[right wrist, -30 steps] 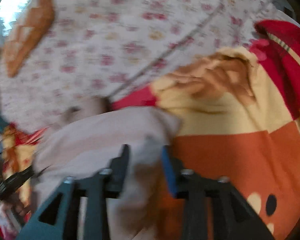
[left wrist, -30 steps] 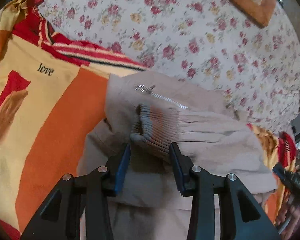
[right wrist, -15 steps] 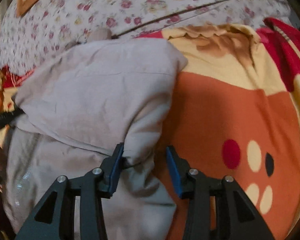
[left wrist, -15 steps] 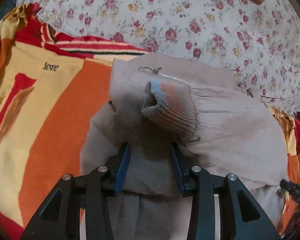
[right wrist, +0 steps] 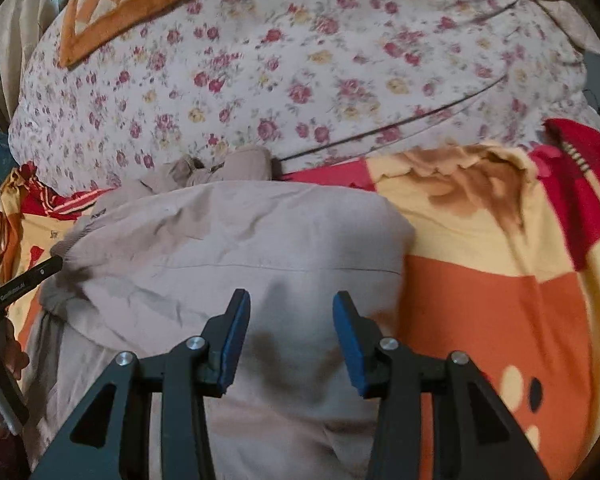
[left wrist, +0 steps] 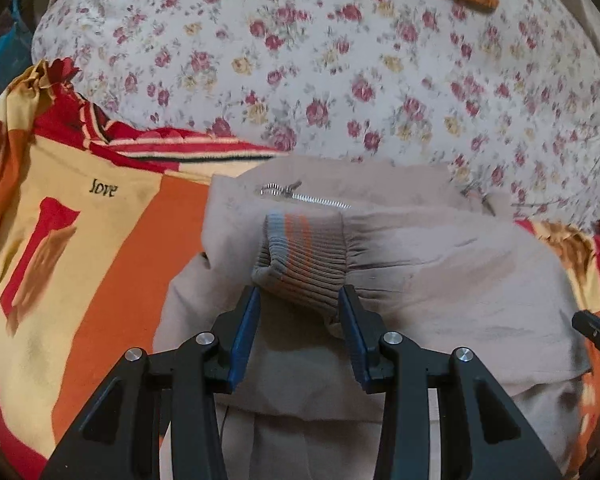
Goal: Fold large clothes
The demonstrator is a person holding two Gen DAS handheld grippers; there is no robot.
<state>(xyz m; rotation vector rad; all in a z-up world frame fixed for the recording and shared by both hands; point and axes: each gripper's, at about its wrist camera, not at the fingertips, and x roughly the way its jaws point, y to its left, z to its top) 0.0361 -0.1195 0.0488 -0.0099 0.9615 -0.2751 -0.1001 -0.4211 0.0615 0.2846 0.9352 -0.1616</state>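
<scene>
The beige jacket (left wrist: 440, 276) lies half folded on an orange-and-yellow blanket (left wrist: 112, 264). The left gripper (left wrist: 300, 304) pinches its ribbed knit cuff (left wrist: 304, 264); if that springy, rounded cuff slips, the sleeve may flop back. The right gripper (right wrist: 290, 320) hangs parted and empty above soft, creased cloth. A floral quilt (right wrist: 300, 72) lies beyond.
</scene>
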